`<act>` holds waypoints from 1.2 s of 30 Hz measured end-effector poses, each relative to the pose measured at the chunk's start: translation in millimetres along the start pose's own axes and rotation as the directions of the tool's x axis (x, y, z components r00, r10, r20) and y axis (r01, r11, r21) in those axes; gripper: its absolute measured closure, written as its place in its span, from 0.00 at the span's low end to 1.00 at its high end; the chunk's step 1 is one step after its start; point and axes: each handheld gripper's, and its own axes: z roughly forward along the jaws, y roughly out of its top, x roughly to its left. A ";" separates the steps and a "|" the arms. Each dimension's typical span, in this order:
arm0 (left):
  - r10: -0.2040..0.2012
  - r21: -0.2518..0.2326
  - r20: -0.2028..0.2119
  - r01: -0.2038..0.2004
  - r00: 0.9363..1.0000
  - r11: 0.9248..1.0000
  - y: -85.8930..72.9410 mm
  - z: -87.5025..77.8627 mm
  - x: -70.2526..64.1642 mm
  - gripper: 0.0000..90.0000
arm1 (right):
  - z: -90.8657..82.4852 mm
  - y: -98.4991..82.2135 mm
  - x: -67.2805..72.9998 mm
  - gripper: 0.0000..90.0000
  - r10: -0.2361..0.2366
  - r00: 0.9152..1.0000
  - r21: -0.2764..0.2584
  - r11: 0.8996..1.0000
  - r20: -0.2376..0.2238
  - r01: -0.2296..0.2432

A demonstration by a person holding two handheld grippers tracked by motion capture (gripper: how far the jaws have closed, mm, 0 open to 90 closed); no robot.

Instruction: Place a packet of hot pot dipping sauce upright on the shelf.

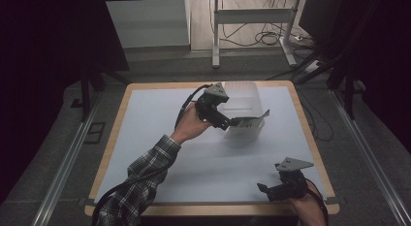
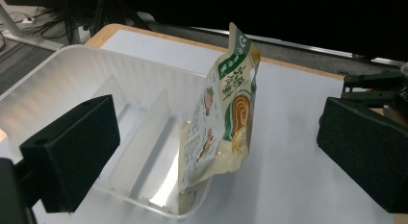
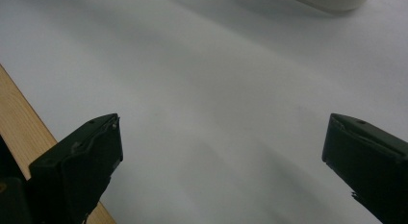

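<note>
A green and white snack pouch (image 2: pixel 231 113) stands upright in the near corner of a translucent plastic bin (image 2: pixel 86 75) with dividers, leaning on the rim. My left gripper (image 2: pixel 216 125) is open, its jaws wide apart on either side of the pouch and not touching it. From above, the left gripper (image 1: pixel 231 122) is at the bin's (image 1: pixel 245 97) front left corner, right by the pouch (image 1: pixel 253 121). My right gripper (image 1: pixel 265 189) is open and low over the white mat near the front right edge, with nothing between its jaws (image 3: pixel 223 132).
The white mat (image 1: pixel 160 138) covers a wooden-edged table (image 1: pixel 310 138). The wooden border (image 3: pixel 19 123) runs close to the right gripper. In the left gripper view the right gripper (image 2: pixel 375 84) shows far off. A table frame and cables (image 1: pixel 271 37) lie on the floor beyond.
</note>
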 end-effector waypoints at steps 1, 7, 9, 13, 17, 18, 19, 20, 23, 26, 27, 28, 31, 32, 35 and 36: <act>0.004 0.002 -0.003 -0.004 1.000 1.000 -1.5 -1.1 0.6 0.01 | 0.0 0.0 0.0 0.00 0.000 1.000 0.001 1.000 0.000 0.000; 0.006 0.009 -0.019 -0.006 1.000 1.000 -10.5 -4.7 2.1 0.00 | 0.4 -0.1 0.0 0.01 -0.001 1.000 0.003 1.000 0.001 0.001; 0.010 0.013 -0.029 -0.010 1.000 1.000 -13.1 -5.6 1.9 0.00 | 0.4 -0.2 0.0 0.01 0.000 1.000 0.003 1.000 0.001 0.000; 0.012 0.025 -0.037 -0.011 0.999 1.000 -17.5 -7.2 2.2 0.00 | 0.8 -0.2 0.2 0.01 -0.001 1.000 0.006 1.000 0.001 0.001; 0.003 0.027 -0.041 -0.002 0.999 1.000 -20.9 -9.4 2.9 0.00 | 0.9 -0.3 0.1 0.01 0.000 1.000 0.007 1.000 0.002 0.000; 0.000 0.027 -0.046 0.001 0.999 1.000 -21.7 -9.9 2.7 0.00 | 1.0 -0.3 0.1 0.01 0.000 1.000 0.007 1.000 0.002 0.000; 0.006 0.030 -0.047 -0.004 0.999 1.000 -22.5 -10.8 3.1 0.00 | 1.1 -0.3 0.2 0.01 -0.001 1.000 0.008 1.000 0.002 0.001; 0.000 0.029 -0.049 0.001 0.999 1.000 -23.3 -11.3 2.9 0.00 | 1.2 -0.4 0.2 0.01 -0.001 1.000 0.008 1.000 0.002 0.001; -0.001 0.032 -0.052 0.003 0.999 0.999 -25.7 -13.9 3.6 0.00 | 1.4 -0.3 0.4 0.01 -0.001 1.000 0.009 1.000 0.001 0.001; -0.007 0.029 -0.059 0.009 0.998 1.000 -28.2 -16.9 4.2 0.00 | 1.4 -0.4 0.7 0.01 -0.001 1.000 0.010 1.000 0.002 0.001; -0.011 0.025 -0.060 0.012 0.998 1.000 -29.3 -18.4 4.6 0.00 | 1.4 -0.4 0.8 0.00 -0.002 1.000 0.011 1.000 0.003 0.002; -0.014 0.023 -0.061 0.016 0.998 1.000 -30.3 -19.7 5.0 0.00 | 1.4 -0.4 0.8 0.01 -0.002 1.000 0.011 1.000 0.003 0.002; -0.022 0.023 -0.068 0.024 0.997 0.999 -33.0 -24.0 6.2 0.00 | 1.6 -0.4 0.7 0.01 -0.001 1.000 0.011 1.000 0.003 0.001; -0.022 0.020 -0.068 0.024 0.997 1.000 -34.1 -25.6 7.2 0.00 | 1.7 -0.4 0.7 0.01 -0.001 1.000 0.011 1.000 0.003 0.001; -0.040 0.015 -0.069 0.041 0.997 0.999 -38.0 -30.6 9.0 0.00 | 1.6 -0.3 0.8 0.01 0.000 1.000 0.010 1.000 0.004 0.000; -0.040 0.015 -0.074 0.041 0.996 0.999 -39.2 -32.3 9.5 0.00 | 1.6 -0.4 0.8 0.01 0.000 1.000 0.010 1.000 0.003 0.000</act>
